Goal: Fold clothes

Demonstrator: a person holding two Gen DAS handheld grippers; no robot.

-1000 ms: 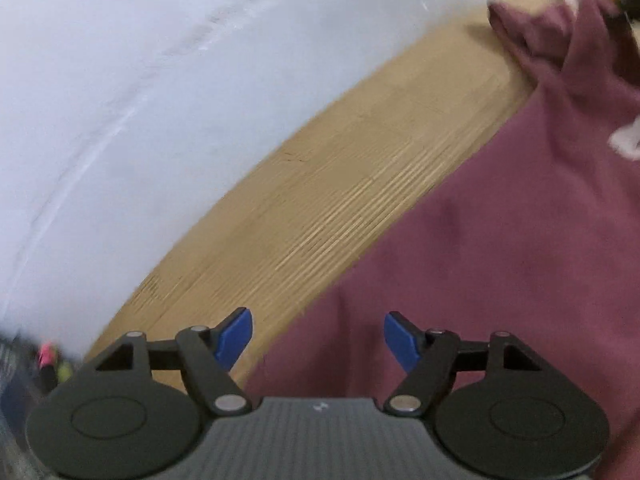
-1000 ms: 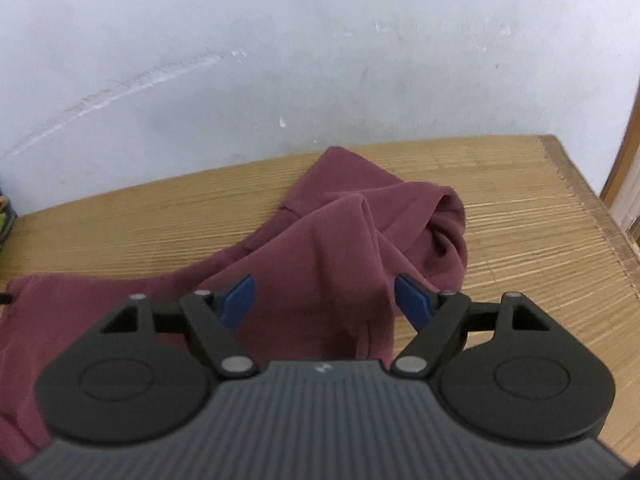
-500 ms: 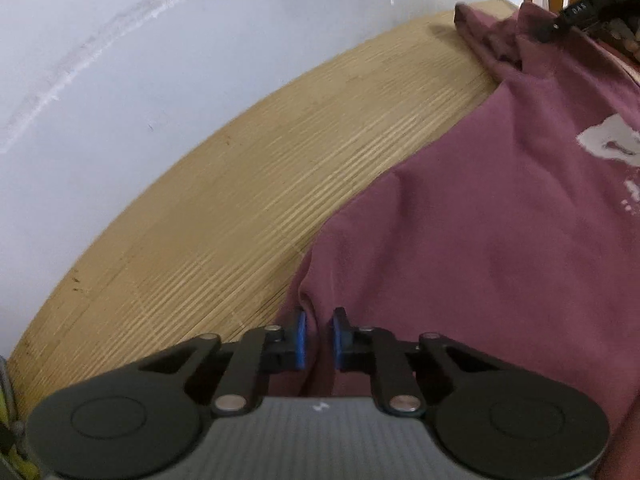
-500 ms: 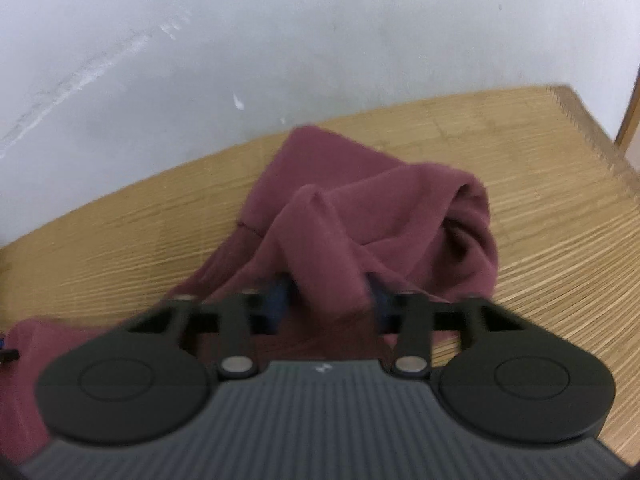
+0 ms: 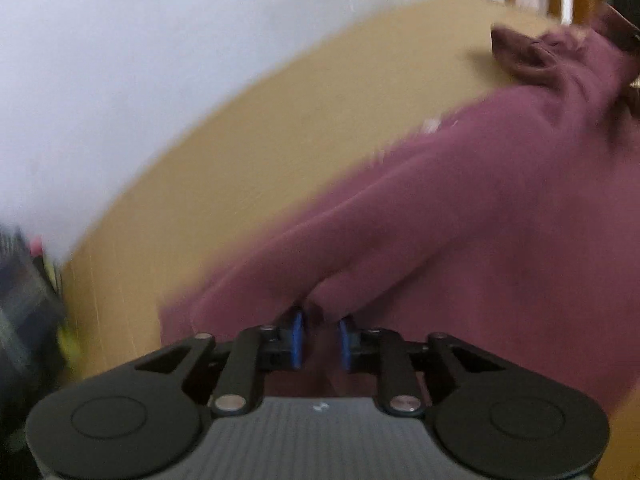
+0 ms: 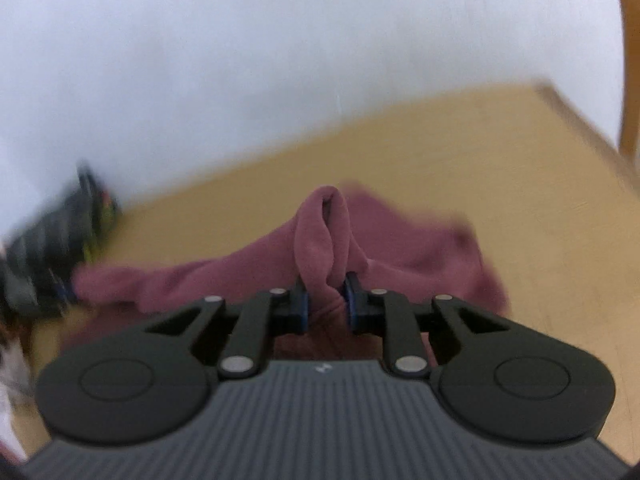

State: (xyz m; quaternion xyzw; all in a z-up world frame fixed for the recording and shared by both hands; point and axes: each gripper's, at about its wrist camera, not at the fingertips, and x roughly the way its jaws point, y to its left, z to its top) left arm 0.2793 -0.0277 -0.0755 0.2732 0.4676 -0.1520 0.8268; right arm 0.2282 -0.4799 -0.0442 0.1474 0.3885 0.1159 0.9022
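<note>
Left gripper point(image 5: 319, 340): you are holding it low over the table, and its 2 blue pads point(image 5: 296, 338) are easing apart at this moment with a fold of the maroon garment point(image 5: 500, 220) between them; the cloth is bunching right at the pad tips, and the pads are looking as if they are pinching it.
Right gripper point(image 6: 325, 300): you are clamping a twisted ridge of the same garment point(image 6: 320, 240) between its 2 blue pads point(image 6: 303, 304); the fabric is standing up in a narrow loop just past the tips.
Garment: it is lying spread on the wooden table point(image 5: 260, 152), running from the left gripper away to the upper right, where it is crumpling into a darker knot; small white marks are showing on it mid-way, too blurred to read.
Table: its bare tan surface point(image 6: 500, 152) is stretching beyond the cloth to a far edge and corner.
Dark clutter point(image 6: 60, 248): something black with bright flecks is sitting at the table's left end, too blurred to name.
Wall point(image 6: 280, 40): a plain white surface is rising behind the table.
Wooden frame point(image 6: 628, 60): a curved brown strip is showing at the far right edge.
</note>
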